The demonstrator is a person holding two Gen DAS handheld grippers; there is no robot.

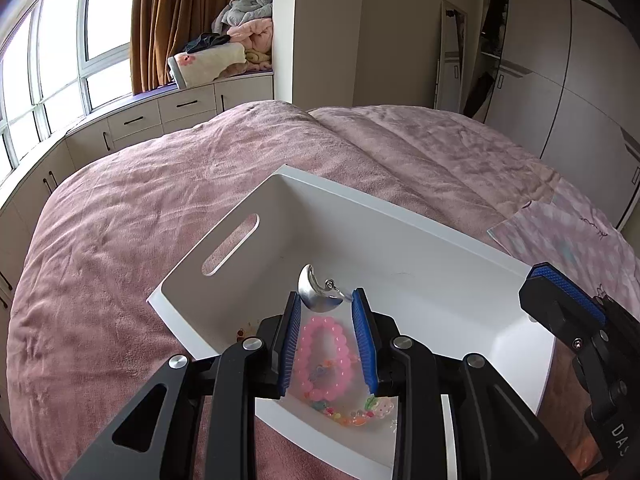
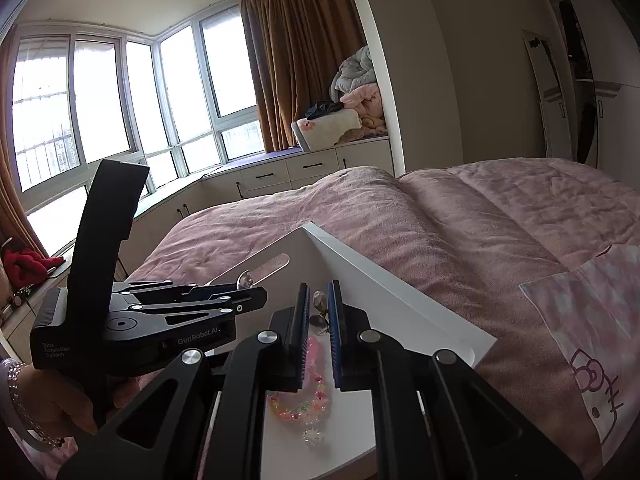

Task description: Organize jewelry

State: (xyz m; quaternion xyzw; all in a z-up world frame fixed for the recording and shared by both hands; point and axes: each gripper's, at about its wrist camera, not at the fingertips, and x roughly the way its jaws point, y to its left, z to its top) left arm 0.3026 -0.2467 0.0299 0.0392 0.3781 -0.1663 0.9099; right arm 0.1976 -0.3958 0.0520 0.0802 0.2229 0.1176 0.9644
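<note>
A white box with a slot handle sits on the pink bed; it also shows in the right wrist view. My left gripper hovers over the box, shut on a silver crescent earring at its fingertips. Below it lie a pink bead bracelet and a multicoloured bead bracelet. My right gripper is over the box's right side, shut on a small silver-and-clear earring. The colourful bracelet and a clear flower charm lie below it.
The pink blanket covers the bed around the box. A Hello Kitty pillowcase lies to the right. Cabinets and windows stand beyond the bed, a wardrobe to the right.
</note>
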